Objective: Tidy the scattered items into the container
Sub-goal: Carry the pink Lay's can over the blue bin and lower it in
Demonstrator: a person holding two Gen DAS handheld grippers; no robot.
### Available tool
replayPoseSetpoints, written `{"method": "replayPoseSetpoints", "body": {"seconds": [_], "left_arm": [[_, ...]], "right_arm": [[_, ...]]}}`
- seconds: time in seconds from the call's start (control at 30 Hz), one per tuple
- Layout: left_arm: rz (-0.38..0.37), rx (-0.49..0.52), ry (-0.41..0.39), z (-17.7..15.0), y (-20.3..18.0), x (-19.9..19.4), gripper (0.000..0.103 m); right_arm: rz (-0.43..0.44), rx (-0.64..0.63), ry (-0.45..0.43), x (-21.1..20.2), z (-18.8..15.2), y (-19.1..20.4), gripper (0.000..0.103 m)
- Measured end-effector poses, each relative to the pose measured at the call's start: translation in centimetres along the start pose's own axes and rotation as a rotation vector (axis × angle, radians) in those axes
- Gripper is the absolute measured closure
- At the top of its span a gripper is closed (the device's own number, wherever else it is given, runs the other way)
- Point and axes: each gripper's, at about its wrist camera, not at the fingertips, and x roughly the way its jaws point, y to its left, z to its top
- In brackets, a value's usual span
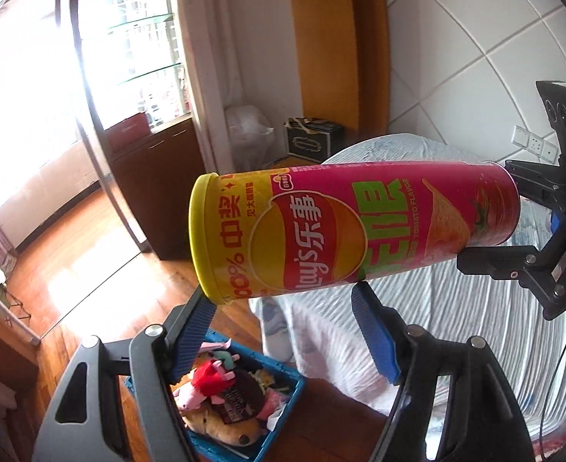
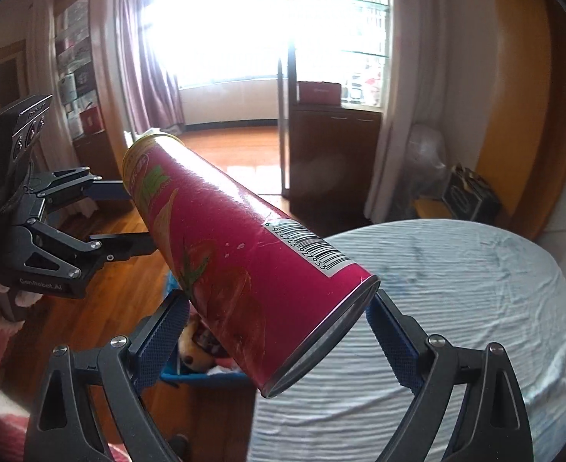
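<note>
Magenta cardboard with a yellow plastic lid makes up the Lay's tomato-flavour crisp tube (image 1: 340, 227), which is up in the air, lying roughly level, not yet in the container. Its metal-rimmed base end (image 2: 321, 338) sits between the blue-padded fingers (image 2: 390, 342) of the right gripper (image 2: 279, 308); one pad presses the tube's side and the other meets the base rim, so this gripper has closed across the tube's width and carries it. From the left wrist camera the same right gripper (image 1: 487, 219) shows at the far right, one finger above and one below the base end. The left gripper (image 1: 283, 296) is spread wide, its two fingertips spaced along the tube's lid half just under it; one tip is right at the yellow lid, though whether either actually touches cannot be told. Below the tube, on the reddish wooden floor (image 1: 90, 250), stands the blue plastic crate (image 1: 296, 385), holding plush toys (image 1: 205, 381), among them a pink one, a red one and a tan one. The crate is just beside the bed (image 1: 456, 308), which is covered in a pale striped sheet.
</note>
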Motion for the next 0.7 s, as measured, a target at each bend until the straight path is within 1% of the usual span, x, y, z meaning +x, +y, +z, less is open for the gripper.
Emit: {"method": "replayPoseSetpoints", "body": {"seconds": [0.13,0.2,0.37,0.53,0.63,0.7], "left_arm": [[0.054,-0.038,0.033,-3.0,5.3,-1.2,0.031],[0.071,-0.058,0.050,-4.4,7.7,-1.6,0.031],[0.101,-0.105,0.087,-8.1,13.1,-2.3,0.031],[0.128,-0.142,0.114,-12.2,16.7,-2.2,0.031],[0.139,-0.172,0.133,-15.0,17.9,-1.5,0.031],[0.149,-0.197,0.143,-17.3,18.4,-0.6,0.031]], "right_arm": [[0.063,-0.025,0.018,4.1,1.3,4.6,0.009],[0.090,-0.037,0.030,6.4,2.0,6.9,0.009],[0.141,-0.068,0.051,10.5,2.9,12.0,0.009],[0.188,-0.081,0.066,15.6,2.5,15.7,0.009],[0.215,-0.102,0.088,18.5,1.5,17.6,0.009],[0.234,-0.116,0.103,20.3,0.1,18.1,0.009]]}}
